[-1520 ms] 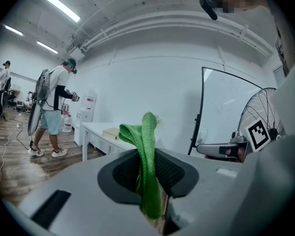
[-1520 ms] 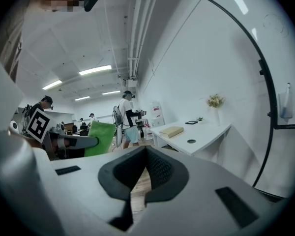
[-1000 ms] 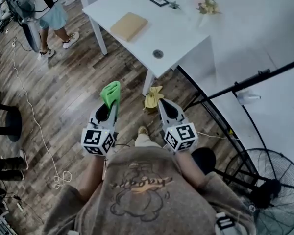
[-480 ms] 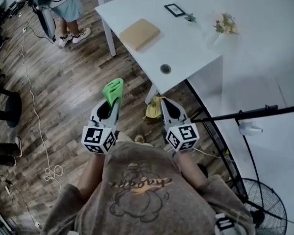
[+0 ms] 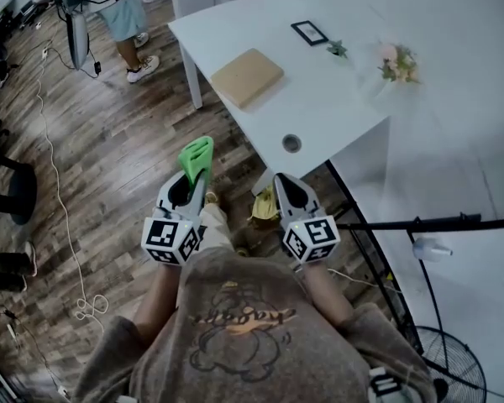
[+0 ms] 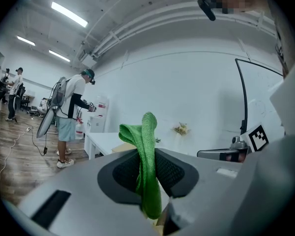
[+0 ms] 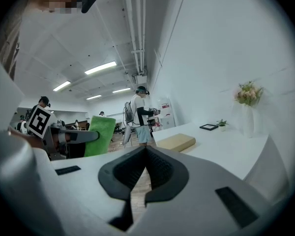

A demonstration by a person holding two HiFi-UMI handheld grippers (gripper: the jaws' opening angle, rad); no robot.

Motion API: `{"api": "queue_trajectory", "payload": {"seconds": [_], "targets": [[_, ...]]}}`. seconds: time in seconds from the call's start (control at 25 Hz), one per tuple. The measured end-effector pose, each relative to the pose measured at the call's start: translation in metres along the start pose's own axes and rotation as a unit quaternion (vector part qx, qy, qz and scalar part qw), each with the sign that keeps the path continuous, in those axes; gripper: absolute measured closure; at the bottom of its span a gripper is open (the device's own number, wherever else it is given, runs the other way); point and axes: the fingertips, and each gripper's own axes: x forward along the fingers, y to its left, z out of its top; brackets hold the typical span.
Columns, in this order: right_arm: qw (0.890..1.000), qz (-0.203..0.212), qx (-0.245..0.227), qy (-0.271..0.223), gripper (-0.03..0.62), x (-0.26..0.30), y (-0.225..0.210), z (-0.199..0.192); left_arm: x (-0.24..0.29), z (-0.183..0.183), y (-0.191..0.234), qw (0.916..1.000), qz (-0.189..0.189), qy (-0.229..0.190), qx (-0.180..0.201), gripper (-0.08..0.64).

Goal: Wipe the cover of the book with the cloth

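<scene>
A tan book (image 5: 247, 76) lies flat on the white table (image 5: 336, 107), near its left edge; the right gripper view also shows the book (image 7: 176, 142). My left gripper (image 5: 191, 176) is shut on a folded green cloth (image 5: 195, 156), which sticks up past the jaw tips (image 6: 146, 154). My right gripper (image 5: 277, 180) is shut with nothing in it, jaws pressed together (image 7: 146, 149). Both grippers hang over the wooden floor, short of the table's near corner and well away from the book.
On the table stand a small black picture frame (image 5: 308, 32), a tiny plant (image 5: 336, 49) and a vase of flowers (image 5: 397, 62). A yellow rag (image 5: 265, 209) lies on the floor by the table leg. A person (image 5: 122, 11) stands at far left; a fan (image 5: 449, 363) stands at lower right.
The whole view has shifted: the table and book sit lower and closer in the picture. Both grippers keep their places before me, the cloth still clamped in the left one.
</scene>
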Motion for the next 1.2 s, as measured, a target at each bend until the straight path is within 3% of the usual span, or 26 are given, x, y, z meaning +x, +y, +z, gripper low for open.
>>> {"api": "queue_trajectory", "payload": {"seconds": [0.68,1.2], "targets": [[0.999,-0.038,0.019,0.009,0.591,0.172,-0.073,0.052,0.173,0.055,0.111,0.9988,-0.044,0.022,0.001,0.491],[0.992,-0.119,0.043,-0.012,0.591,0.248,-0.133,0.075,0.287,0.077,0.157,0.9916,-0.118,0.05,0.017,0.491]]}}
